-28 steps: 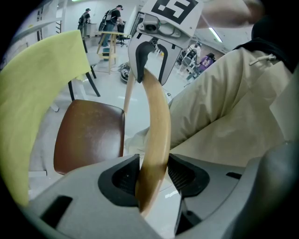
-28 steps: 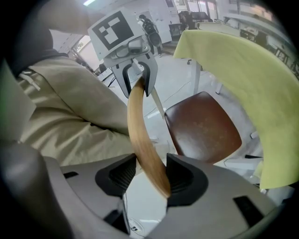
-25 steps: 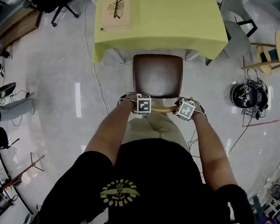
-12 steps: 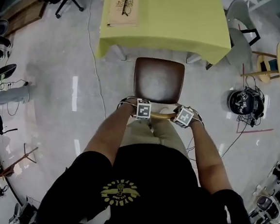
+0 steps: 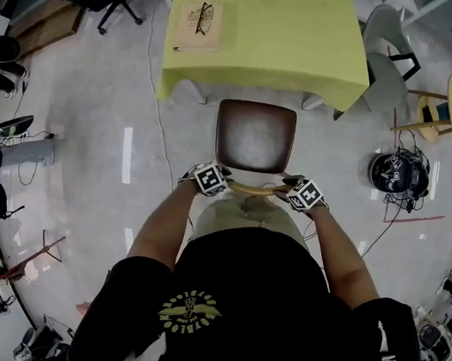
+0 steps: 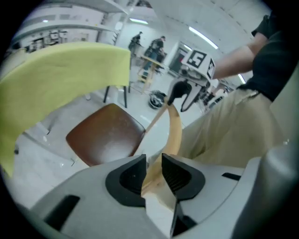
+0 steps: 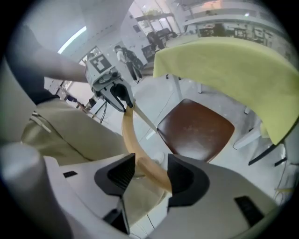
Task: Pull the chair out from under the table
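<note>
We note the table [image 5: 292, 36], draped in a yellow-green cloth, at the top of the head view. The chair [image 5: 255, 134] stands on the floor directly before it. The far edge of its brown seat is just at the cloth's hem, much as it was a second ago. The rest of the seat is clear of the table.

The curved wooden backrest rail [image 5: 257, 189] lies nearest the person's body.

The left gripper [image 5: 225, 184] now sits closer to the left end of that rail than a second ago, and its marker cube has rolled. Its jaws are closing. The rail runs between them and fills the narrow gap between the pads.

The right gripper [image 5: 289, 187] is at the right end of the rail and has also rolled slightly. Its jaws stand wider. The rail crosses between them at a slant, lying against one pad with a gap at the other.

A notebook [image 5: 199, 26] with spectacles on it lies at the table's left corner.
</note>
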{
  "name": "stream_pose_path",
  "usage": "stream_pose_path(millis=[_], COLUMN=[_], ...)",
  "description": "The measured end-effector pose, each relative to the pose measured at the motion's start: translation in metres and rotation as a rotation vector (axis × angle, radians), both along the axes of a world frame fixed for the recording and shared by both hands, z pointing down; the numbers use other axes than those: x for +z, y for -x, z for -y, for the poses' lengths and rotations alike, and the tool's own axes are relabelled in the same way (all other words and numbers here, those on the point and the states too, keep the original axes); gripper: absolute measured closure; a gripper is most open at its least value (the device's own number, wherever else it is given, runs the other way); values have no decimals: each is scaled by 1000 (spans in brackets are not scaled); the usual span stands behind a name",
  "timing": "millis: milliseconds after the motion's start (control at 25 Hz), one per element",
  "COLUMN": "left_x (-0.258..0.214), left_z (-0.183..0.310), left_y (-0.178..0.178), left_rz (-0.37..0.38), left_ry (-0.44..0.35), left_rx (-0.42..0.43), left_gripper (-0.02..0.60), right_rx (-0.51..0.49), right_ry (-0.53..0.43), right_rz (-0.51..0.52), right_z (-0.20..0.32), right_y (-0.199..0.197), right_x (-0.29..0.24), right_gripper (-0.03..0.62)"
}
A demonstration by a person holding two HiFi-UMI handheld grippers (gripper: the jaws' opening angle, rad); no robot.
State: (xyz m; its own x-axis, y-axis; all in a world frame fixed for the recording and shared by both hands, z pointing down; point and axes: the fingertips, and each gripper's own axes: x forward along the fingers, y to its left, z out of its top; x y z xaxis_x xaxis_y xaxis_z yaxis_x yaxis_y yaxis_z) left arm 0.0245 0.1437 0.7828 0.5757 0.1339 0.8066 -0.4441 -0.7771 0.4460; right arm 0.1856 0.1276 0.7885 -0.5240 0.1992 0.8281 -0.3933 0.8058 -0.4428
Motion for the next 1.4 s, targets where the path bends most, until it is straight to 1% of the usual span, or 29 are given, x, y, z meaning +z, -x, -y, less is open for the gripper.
stream_pose_path(millis=[80,120,200,280,360,400,480,600,760,880,960,1080,1160,1400], left_x=[-15,-23,-38,-54,-75,-85,-106,-136,-176,-205,-225,-259,-279,-336], left_z=[19,28,39,46,52,57,67,81,99,103,106,115,121,129], left_y=[3,6,13,16,14,12,10,11,15,14,10,3,1,0], left_rz=[-43,-65,-88,-101,-137,-160,-192,-203,-221,-261,-301,-364,-393,-436], left_ry=[-47,-67,-113,-158,-194,-213,-265,-358,-458,-512,-549,-612,-651,-761], left_rx=[-200,-294,-441,-541,-618,-652,-707,-760,-801,-828,-840,-848,-842,-829], left_gripper=[513,531,561,571,572,572,572,572,572,572,572,572,572,572], right_rx=[74,100,143,183,221,237,262,291,329,361,379,381,382,399], right_ry=[-21,-34,-68,-107,-150,-172,-209,-248,-299,-336,-366,-441,-488,-594], right_rz=[49,69,106,143,177,191,218,272,347,408,451,497,525,598], right_z=[13,19,27,34,41,44,50,56,74,84,91,106,115,132], right_y=[-5,-6,-8,-8,-7,-6,-4,2,11,13,13,14,16,18], right_x=[-14,-20,-33,-47,-61,-67,-80,-104,-145,-175,-197,-230,-252,-313], right_gripper=[385,390,433,499,558,574,582,583,583,583,583,583,583,583])
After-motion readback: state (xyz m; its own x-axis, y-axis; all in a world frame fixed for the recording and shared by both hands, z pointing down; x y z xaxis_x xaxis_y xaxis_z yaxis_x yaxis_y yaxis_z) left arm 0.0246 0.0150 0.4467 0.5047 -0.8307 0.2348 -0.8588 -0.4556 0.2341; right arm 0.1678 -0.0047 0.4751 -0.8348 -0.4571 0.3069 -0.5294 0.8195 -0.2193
